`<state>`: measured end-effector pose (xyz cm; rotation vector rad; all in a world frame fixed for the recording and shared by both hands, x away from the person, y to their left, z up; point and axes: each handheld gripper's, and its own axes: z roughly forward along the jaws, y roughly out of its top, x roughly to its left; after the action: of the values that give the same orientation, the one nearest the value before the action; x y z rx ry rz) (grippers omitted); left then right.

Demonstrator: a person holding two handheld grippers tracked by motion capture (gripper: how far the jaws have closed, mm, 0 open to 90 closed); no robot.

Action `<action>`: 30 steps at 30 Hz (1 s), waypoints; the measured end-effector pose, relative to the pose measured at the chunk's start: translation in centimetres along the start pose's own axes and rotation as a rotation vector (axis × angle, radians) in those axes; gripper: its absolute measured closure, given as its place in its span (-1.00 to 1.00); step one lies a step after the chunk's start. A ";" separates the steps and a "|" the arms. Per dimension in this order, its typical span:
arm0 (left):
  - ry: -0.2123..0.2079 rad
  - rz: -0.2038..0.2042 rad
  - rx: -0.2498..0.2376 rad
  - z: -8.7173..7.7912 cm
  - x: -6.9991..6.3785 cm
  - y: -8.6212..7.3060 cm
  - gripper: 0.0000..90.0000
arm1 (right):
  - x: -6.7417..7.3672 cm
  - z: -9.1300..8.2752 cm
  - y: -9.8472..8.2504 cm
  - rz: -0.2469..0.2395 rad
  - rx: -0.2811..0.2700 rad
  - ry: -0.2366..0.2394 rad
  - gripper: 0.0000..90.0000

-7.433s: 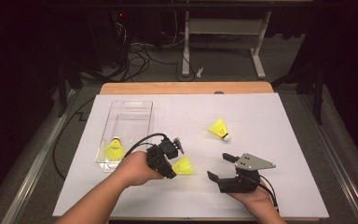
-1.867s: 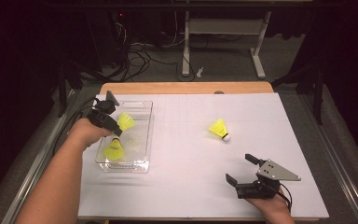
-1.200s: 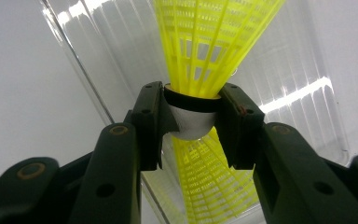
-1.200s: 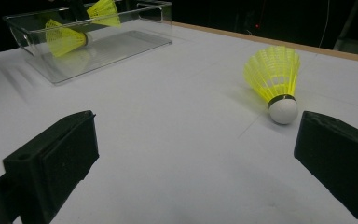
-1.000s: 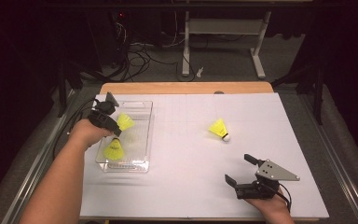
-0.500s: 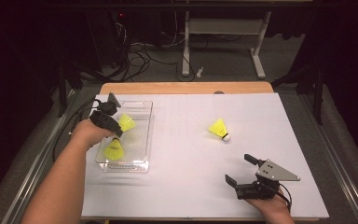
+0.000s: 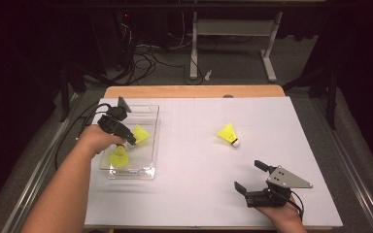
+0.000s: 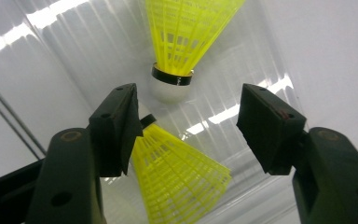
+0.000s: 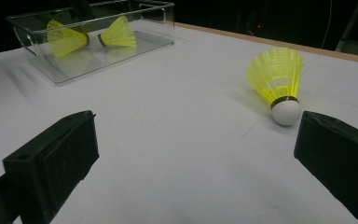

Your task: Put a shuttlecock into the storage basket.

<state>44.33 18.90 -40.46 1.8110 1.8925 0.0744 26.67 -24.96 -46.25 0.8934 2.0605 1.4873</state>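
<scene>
- High view, left of centre: the left gripper [image 7: 126, 138] hangs over a clear, rectangular plastic box [image 7: 148, 145] that sits near the left edge of the white-covered bench [image 7: 199, 194].
- Its fingers [image 8: 116, 126] have just been opening; in the left gripper view they stand well apart, and the pads press on nothing.
- Between and below those fingers lies a yellow mesh-skirted shuttlecock with a white cork tip and a black band [image 8: 179, 175], resting on the box floor at the lower centre of that frame, its cork tucked behind the left finger.
- A second yellow shuttlecock of the same make [image 8: 184, 37] lies at the top centre of the left gripper view, its cork pointing down the frame toward the first; whether the two corks touch cannot be told.
- In the high view both show inside the box, one toward the near end [image 7: 118, 156] and one just right of the gripper [image 7: 141, 133].
- A third yellow shuttlecock [image 7: 228, 133] lies on the open bench right of centre, well apart from the box, its cork toward the lower right.
- Lower right of the high view: the right gripper [image 7: 252, 175] rests at the near edge, fingers [image 9: 60, 154] wide open with nothing between them; in the right gripper view the third shuttlecock [image 9: 277, 81] lies ahead, just beside the right finger.
</scene>
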 end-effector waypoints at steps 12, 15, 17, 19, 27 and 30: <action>0.001 0.057 0.028 -0.9 -1.0 -1.2 -0.32 | 0.0 0.1 0.0 -0.001 0.002 -0.001 -0.99; 0.002 0.075 0.030 -1.1 -1.3 -1.6 -0.34 | 0.0 0.1 0.0 -0.001 0.003 -0.001 -0.99; -0.005 0.088 0.033 -1.4 -1.7 -1.9 -0.36 | 0.0 0.1 0.0 -0.002 0.004 -0.002 -0.99; -0.007 0.092 0.036 -1.6 -1.9 -2.1 -0.39 | 0.0 0.1 0.0 -0.003 0.005 0.000 -0.99; -0.023 0.100 0.037 -2.4 -2.4 -3.2 -0.47 | 0.0 0.0 0.0 -0.002 0.000 -0.003 -0.99; -0.022 0.105 0.041 -2.4 -2.3 -3.6 -0.50 | 0.0 0.0 0.0 -0.004 0.000 -0.003 -0.99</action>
<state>39.98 17.08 -39.05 1.9305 1.7954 0.0521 26.67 -24.93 -46.23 0.8911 2.0591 1.4832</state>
